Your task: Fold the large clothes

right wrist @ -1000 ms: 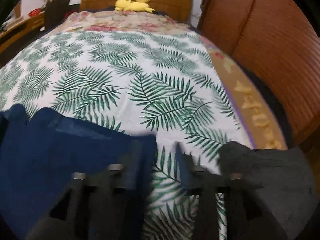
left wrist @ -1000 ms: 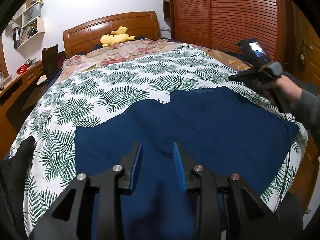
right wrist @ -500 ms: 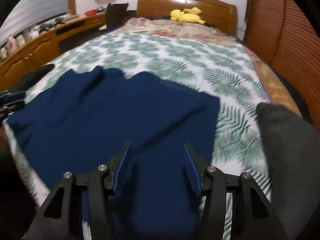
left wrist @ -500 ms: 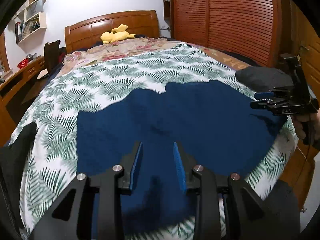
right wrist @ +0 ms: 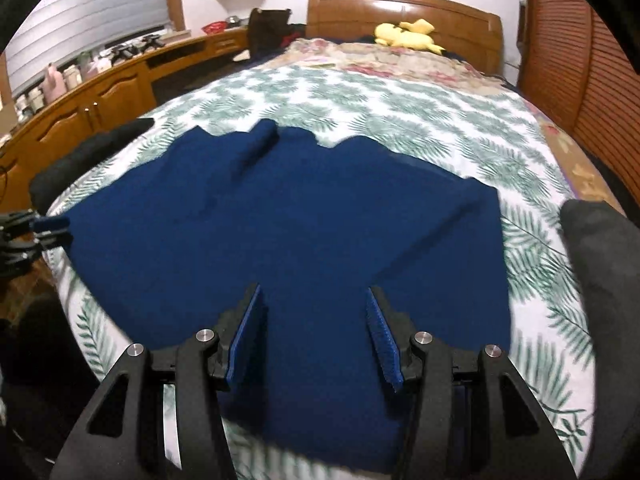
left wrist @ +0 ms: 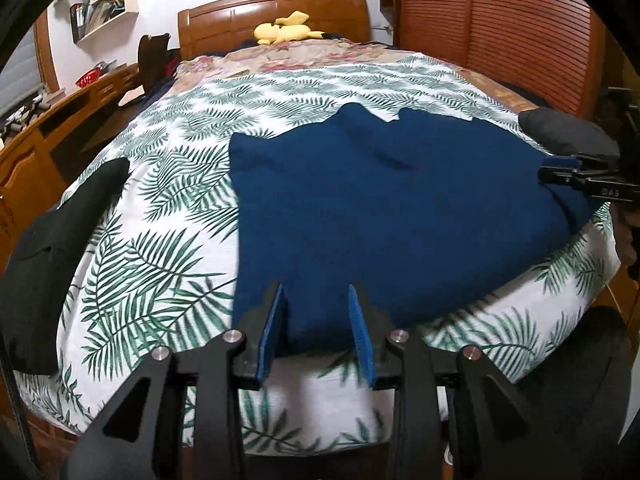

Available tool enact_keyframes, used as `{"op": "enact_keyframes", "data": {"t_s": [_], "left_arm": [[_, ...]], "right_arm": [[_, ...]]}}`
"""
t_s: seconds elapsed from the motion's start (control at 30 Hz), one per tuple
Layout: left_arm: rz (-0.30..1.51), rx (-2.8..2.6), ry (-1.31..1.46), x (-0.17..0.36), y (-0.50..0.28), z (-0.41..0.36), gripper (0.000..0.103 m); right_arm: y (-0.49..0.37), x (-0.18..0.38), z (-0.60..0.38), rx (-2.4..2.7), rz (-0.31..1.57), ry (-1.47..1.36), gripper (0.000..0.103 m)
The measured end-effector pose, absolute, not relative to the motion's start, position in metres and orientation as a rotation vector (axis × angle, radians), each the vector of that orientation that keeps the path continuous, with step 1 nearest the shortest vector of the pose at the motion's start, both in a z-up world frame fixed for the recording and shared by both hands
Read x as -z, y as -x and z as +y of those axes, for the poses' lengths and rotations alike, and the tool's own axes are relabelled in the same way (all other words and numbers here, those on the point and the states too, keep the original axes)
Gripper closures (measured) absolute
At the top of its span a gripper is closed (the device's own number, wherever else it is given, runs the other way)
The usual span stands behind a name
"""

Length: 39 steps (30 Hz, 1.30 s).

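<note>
A large dark blue garment (left wrist: pixel 400 208) lies spread flat across the foot of the bed; it also shows in the right wrist view (right wrist: pixel 280 232). My left gripper (left wrist: pixel 318 304) is open and empty, its blue pads just over the garment's near left corner. My right gripper (right wrist: pixel 312 308) is open and empty over the garment's near right part. The right gripper also shows in the left wrist view (left wrist: pixel 568 174) at the garment's right edge. The left gripper's tips show in the right wrist view (right wrist: pixel 48 228) at the garment's left edge.
The bed has a palm-leaf cover (left wrist: pixel 168 184). A black garment (left wrist: pixel 60 240) lies at its left edge and a dark grey one (right wrist: pixel 600 280) at its right edge. A yellow plush toy (left wrist: pixel 286 28) sits by the headboard. A wooden desk (right wrist: pixel 100 92) runs along the left, a wardrobe (left wrist: pixel 500 20) on the right.
Both grippers have drawn back toward the foot of the bed. The blue garment now lies flatter and farther away in both views. The right gripper's view swung left over it.
</note>
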<state>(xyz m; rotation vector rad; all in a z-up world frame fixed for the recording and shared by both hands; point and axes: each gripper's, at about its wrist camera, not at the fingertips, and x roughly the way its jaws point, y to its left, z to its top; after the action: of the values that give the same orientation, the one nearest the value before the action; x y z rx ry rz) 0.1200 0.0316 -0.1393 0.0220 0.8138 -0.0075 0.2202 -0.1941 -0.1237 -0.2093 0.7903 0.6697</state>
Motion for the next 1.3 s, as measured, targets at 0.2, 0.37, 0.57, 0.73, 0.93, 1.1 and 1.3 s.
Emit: {"op": "enact_keyframes", "data": {"t_s": [0.2, 0.37, 0.57, 0.73, 0.93, 1.1, 1.3], "left_arm": [[0.844, -0.059, -0.033, 0.157, -0.130, 0.045, 0.065], [0.852, -0.076, 0.001, 0.169, -0.133, 0.058, 0.043], [0.848, -0.072, 0.076, 0.174, -0.133, 0.064, 0.041], [0.861, -0.096, 0.084, 0.171, -0.130, 0.062, 0.042], [0.868, -0.074, 0.148, 0.168, -0.118, 0.066, 0.046], [0.863, -0.062, 0.177, 0.168, -0.109, 0.065, 0.054], [0.862, -0.057, 0.215, 0.168, -0.111, 0.063, 0.066]], "right_arm": [[-0.219, 0.128, -0.145, -0.766, 0.796, 0.217, 0.050], [-0.212, 0.141, -0.129, -0.761, 0.791, 0.247, 0.049], [-0.204, 0.147, -0.130, -0.754, 0.785, 0.286, 0.048], [-0.198, 0.151, -0.134, -0.762, 0.754, 0.308, 0.048], [-0.200, 0.152, -0.135, -0.783, 0.774, 0.340, 0.048], [-0.204, 0.157, -0.132, -0.797, 0.810, 0.372, 0.047], [-0.204, 0.161, -0.127, -0.799, 0.829, 0.401, 0.047]]}}
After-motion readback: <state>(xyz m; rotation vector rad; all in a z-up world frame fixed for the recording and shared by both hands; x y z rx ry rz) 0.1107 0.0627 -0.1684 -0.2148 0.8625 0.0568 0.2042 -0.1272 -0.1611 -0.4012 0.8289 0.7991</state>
